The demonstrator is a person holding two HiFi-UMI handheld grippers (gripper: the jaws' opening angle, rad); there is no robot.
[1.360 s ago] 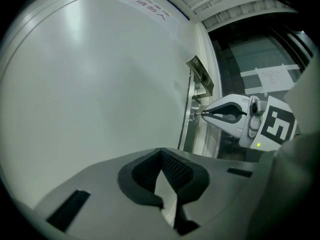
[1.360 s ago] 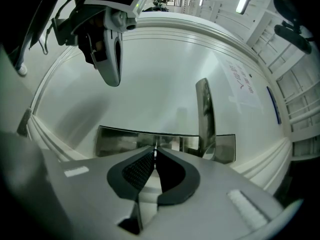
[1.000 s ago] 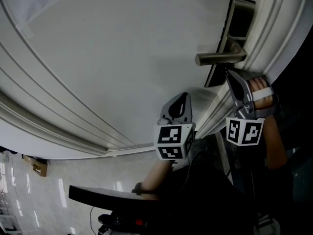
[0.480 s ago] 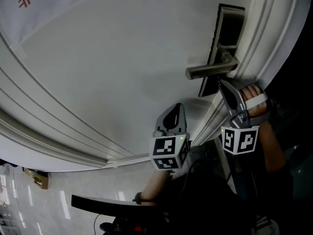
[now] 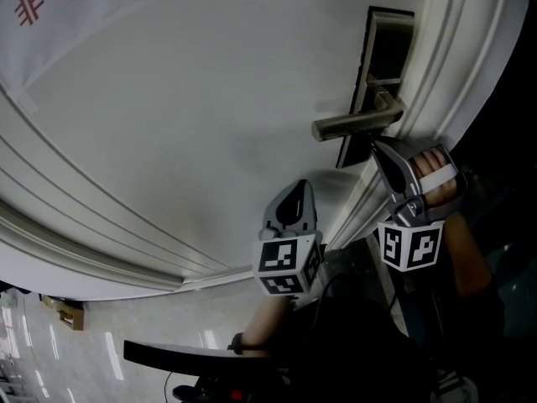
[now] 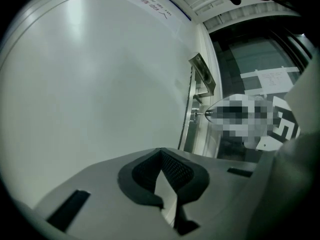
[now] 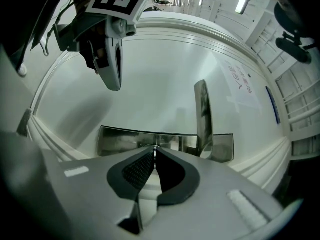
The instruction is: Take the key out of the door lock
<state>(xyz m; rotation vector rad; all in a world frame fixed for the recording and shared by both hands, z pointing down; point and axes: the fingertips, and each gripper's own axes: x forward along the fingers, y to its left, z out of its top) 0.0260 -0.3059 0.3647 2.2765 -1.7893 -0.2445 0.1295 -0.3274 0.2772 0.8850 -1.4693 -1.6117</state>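
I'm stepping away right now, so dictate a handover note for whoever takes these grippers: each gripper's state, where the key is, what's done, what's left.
Left gripper: jaws shut, empty, held by the door, away from the lock plate.
Right gripper: jaws appear shut on the key, below the handle.
Done: key gripped.
Left: key sits in the lock plate; pull it straight out.

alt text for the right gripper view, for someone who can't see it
The right hand-held gripper has its jaws closed at the tips on what looks like the key, against the metal lock plate of a white door. The lever handle juts out just right of it, and the left hand-held gripper hangs at upper left.
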